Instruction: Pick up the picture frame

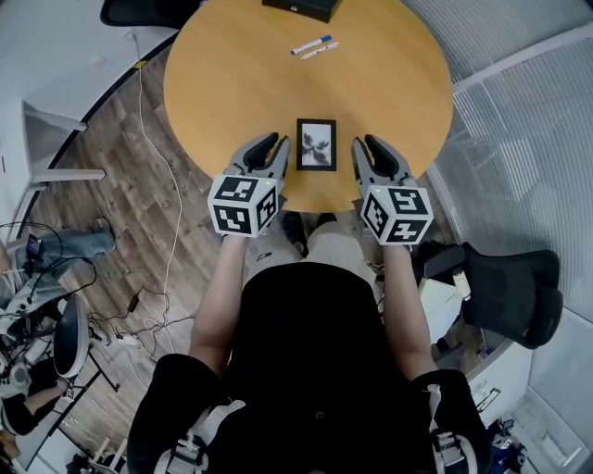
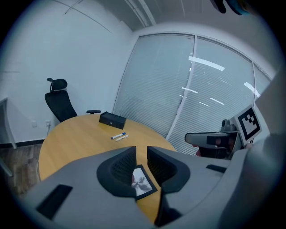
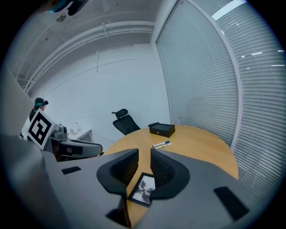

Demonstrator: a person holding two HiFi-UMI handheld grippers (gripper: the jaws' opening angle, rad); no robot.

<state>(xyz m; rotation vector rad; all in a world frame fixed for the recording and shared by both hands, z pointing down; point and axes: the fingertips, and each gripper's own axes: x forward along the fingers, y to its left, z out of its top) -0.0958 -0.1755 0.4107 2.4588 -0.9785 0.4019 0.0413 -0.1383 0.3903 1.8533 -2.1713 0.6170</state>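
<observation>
The picture frame [image 1: 316,144] lies flat on the round table [image 1: 241,74]. The left gripper [image 1: 271,146] and right gripper [image 1: 367,144] are on each side of it. Their jaws are a little apart and hold nothing.

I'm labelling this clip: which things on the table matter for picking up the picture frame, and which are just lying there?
For the job:
- picture frame, flat on the table
- left gripper and right gripper, both open, one either side of it

Lying about:
- two markers
- black box at the far edge
</observation>
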